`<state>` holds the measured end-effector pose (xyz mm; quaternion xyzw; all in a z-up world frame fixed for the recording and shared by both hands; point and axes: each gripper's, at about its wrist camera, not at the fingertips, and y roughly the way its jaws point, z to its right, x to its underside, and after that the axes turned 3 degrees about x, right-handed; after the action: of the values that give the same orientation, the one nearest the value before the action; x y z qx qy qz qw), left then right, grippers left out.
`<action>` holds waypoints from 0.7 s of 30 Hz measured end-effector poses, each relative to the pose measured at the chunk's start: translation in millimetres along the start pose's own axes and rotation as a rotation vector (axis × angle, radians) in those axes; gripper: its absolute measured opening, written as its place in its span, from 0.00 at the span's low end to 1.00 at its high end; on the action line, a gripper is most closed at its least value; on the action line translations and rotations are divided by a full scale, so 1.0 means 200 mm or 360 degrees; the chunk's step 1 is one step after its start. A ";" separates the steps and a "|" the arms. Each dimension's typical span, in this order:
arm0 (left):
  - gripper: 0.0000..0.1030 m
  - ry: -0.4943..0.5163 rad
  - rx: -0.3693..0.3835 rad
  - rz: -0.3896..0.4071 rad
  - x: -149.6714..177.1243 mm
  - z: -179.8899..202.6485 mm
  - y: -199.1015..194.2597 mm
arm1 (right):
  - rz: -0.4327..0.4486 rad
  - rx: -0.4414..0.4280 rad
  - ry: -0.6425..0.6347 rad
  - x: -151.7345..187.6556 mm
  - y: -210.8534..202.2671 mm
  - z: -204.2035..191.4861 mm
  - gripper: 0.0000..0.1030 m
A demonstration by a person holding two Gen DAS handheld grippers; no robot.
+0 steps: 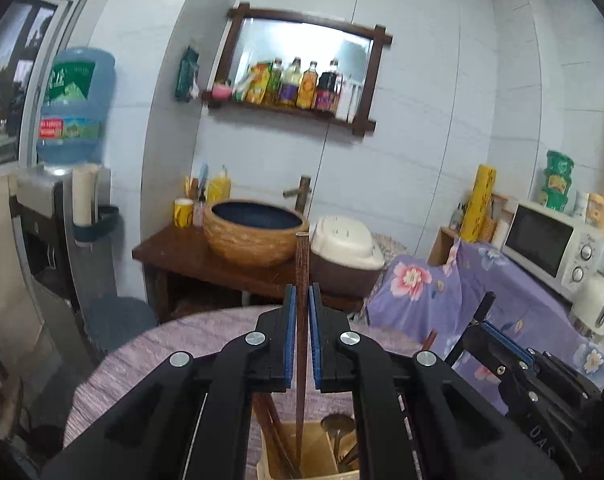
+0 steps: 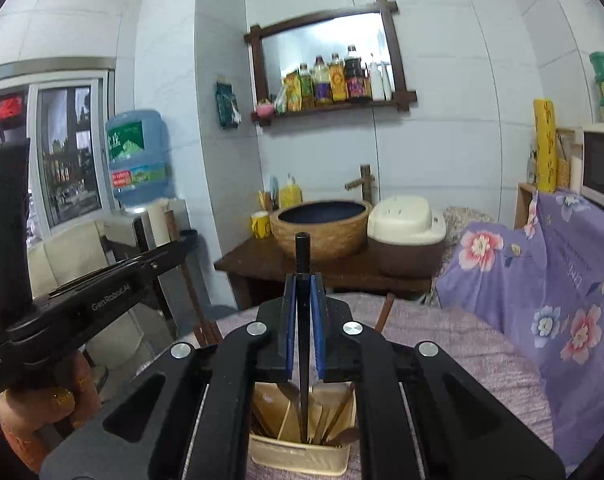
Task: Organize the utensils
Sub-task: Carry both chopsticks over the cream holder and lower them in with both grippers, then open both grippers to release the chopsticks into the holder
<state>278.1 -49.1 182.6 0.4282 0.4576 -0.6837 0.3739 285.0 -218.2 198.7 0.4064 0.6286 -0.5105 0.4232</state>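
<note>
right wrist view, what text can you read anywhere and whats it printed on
"GenRobot.AI": side of the left claw.
Small white print on its body, lower left: too cut off to read.
Water jug label, shelf bottles, purple cloth lettering: too blurred.

Both wrist cameras look forward along their fingers, close above the holder (image 1: 310, 452) at frame bottom. Both share the basin (image 2: 322, 228) and mirror shelf (image 1: 302, 68) beyond.
</note>
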 end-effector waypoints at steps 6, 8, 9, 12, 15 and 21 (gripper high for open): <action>0.07 -0.0013 0.0006 -0.0145 0.20 -0.03 0.10 | -0.0115 0.0002 0.0000 0.18 0.11 0.01 0.08; 0.07 -0.0009 0.0011 -0.0173 0.24 -0.03 0.12 | -0.0133 0.0003 0.0003 0.22 0.13 0.01 0.08; 0.07 -0.0002 0.0010 -0.0185 0.26 -0.03 0.13 | -0.0141 0.0004 0.0006 0.23 0.14 0.01 0.08; 0.07 -0.0005 0.0007 -0.0207 0.28 -0.04 0.15 | -0.0125 0.0026 -0.0007 0.25 0.14 0.01 0.08; 0.07 -0.0018 0.0028 -0.0211 0.28 -0.05 0.14 | -0.0112 0.0016 -0.0018 0.26 0.13 0.01 0.09; 0.12 -0.0018 0.0061 -0.0170 0.26 -0.07 0.05 | -0.0027 0.0033 -0.0040 0.26 0.03 0.01 0.40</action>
<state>272.3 -46.3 127.5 0.4065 0.4646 -0.7137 0.3311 275.4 -214.8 147.4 0.3990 0.6212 -0.5257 0.4226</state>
